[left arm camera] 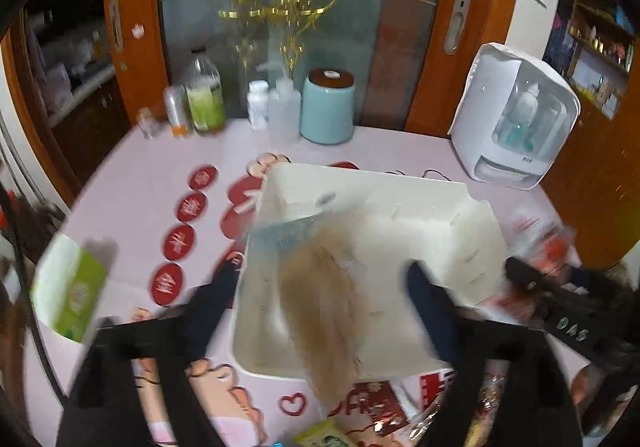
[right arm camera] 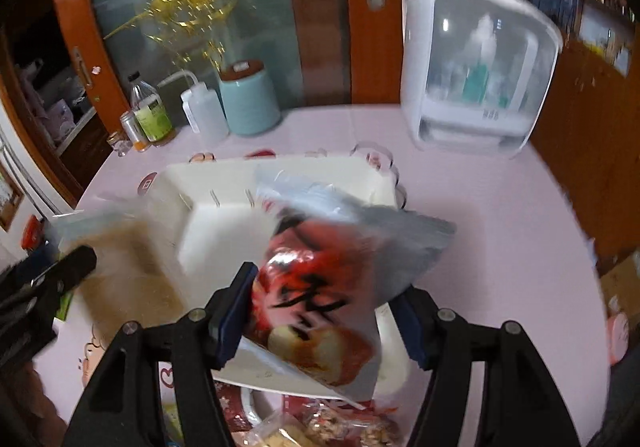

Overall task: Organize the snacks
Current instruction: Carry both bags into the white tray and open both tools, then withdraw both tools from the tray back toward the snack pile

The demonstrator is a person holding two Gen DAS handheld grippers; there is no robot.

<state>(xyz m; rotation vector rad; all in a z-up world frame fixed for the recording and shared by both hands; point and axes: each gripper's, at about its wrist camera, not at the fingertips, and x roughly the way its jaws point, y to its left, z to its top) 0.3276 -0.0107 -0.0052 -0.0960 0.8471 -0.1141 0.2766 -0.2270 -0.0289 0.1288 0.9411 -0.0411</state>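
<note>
Red snack bag [right arm camera: 316, 299] sits loosely between the half-open right gripper [right arm camera: 320, 311] and may miss the white bin [right arm camera: 224, 187], while the left gripper [left arm camera: 320, 303], wide open, holds nothing.

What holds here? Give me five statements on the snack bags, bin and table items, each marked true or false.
1. The left gripper is open, not pressing the brown snack bag. True.
2. The red snack bag sits between the right gripper fingers. True.
3. The bin is blue. False: it is white.
4. The teal canister lies on its side. False: it stands upright.
5. The white appliance stands left of the canister. False: it is on the right.
</note>
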